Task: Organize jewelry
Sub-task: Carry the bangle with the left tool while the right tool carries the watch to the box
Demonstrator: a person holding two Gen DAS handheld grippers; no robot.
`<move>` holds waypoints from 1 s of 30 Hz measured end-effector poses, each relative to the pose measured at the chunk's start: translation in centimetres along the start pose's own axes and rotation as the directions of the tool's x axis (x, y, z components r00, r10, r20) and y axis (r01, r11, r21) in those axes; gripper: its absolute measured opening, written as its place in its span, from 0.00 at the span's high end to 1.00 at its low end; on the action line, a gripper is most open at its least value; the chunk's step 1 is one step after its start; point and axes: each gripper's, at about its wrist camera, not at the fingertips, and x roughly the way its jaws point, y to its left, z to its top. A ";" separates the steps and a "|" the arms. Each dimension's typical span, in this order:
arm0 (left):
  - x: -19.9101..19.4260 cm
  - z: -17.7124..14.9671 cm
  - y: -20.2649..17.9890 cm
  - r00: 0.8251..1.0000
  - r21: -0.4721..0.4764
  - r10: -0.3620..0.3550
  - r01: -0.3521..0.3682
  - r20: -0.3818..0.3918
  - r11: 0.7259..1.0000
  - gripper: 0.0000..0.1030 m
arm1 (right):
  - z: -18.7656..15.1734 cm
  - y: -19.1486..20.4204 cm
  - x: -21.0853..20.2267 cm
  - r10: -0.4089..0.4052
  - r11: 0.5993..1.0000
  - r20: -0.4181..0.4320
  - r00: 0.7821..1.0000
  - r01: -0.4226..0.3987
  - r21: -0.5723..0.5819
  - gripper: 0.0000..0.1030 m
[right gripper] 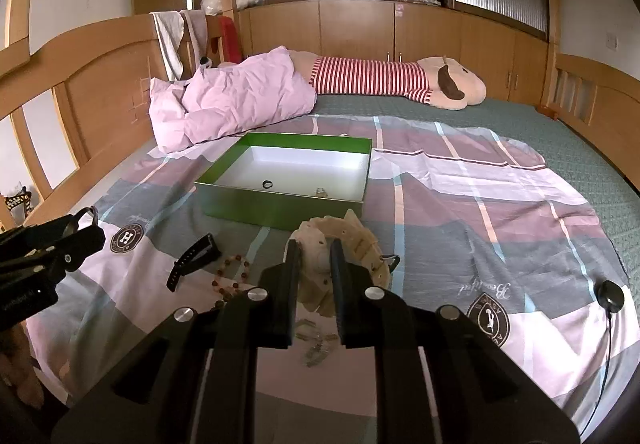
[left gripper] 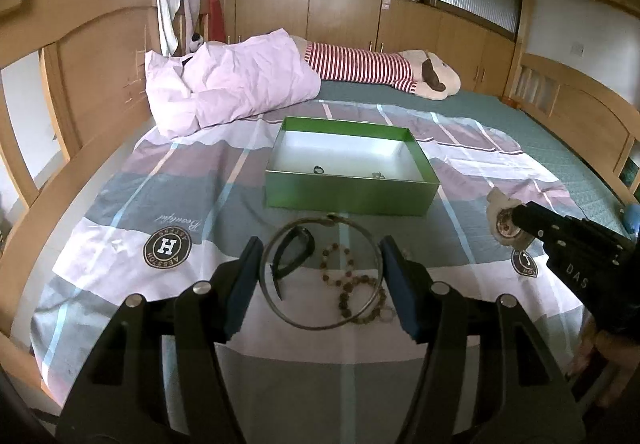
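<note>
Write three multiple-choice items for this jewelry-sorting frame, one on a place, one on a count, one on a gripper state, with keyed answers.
1. Where does the green box sit?
A. on the bedspread, beyond the loose jewelry
B. on the pink pillow
C. on the wooden headboard

2. How many small pieces lie inside the box?
A. none
B. two
C. five

3. What is the right gripper doing?
A. hanging open over the box
B. closed on a pale shell-like ornament
C. closed on the black strap

Answers: 1 A, the box rests on the bedspread past the metal hoop. 2 B, a dark ring and a small cluster. 3 B, its fingers pinch the ornament.
</note>
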 end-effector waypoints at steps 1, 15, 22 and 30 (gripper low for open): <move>0.1 0.0 0.1 1.000 -0.002 0.002 -0.002 0.000 1.000 0.42 | 0.0 0.1 0.0 0.000 1.000 0.001 1.000 0.000 0.000 0.85; 0.2 0.1 0.3 1.000 -0.007 0.004 -0.004 -0.002 1.000 0.42 | -0.2 -0.1 0.0 -0.004 1.000 -0.001 1.000 0.004 0.006 0.85; 0.3 0.0 0.5 1.000 -0.002 0.010 -0.010 -0.008 1.000 0.42 | -0.2 -0.1 0.0 -0.004 1.000 -0.001 1.000 0.004 0.006 0.85; 0.4 0.1 0.5 1.000 -0.003 0.010 -0.010 -0.009 1.000 0.42 | -0.2 -0.2 -0.1 -0.002 1.000 -0.003 1.000 0.002 0.008 0.85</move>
